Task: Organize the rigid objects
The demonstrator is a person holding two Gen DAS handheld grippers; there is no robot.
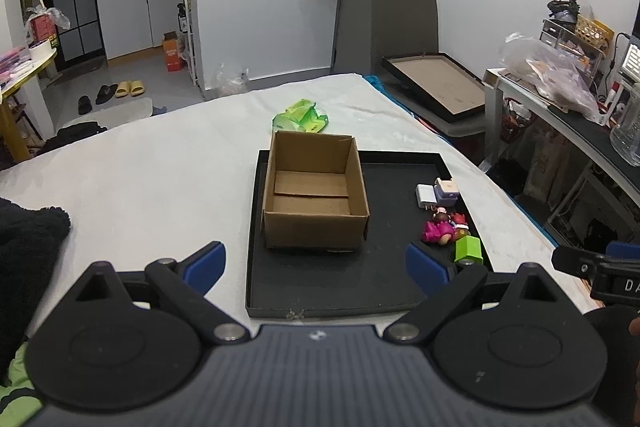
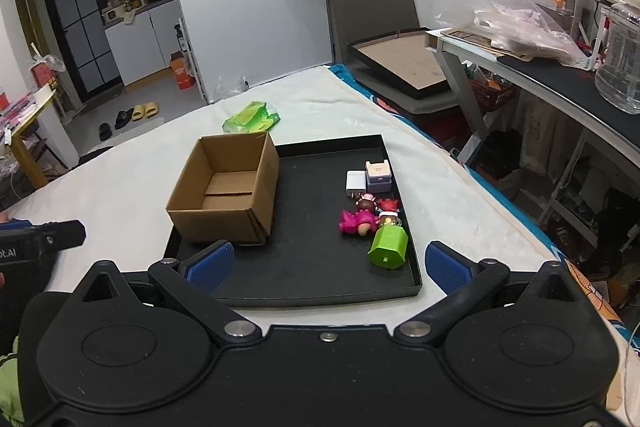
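White bedding carries a black tray. At its 9 o'clock stands an open, empty cardboard box; at 3 o'clock cluster chargers, pink dolls and a green block. Left gripper and right gripper both gape wide, holding nothing.

One cardboard box, one black tray, one green block, two chargers (figurines too tangled to count)
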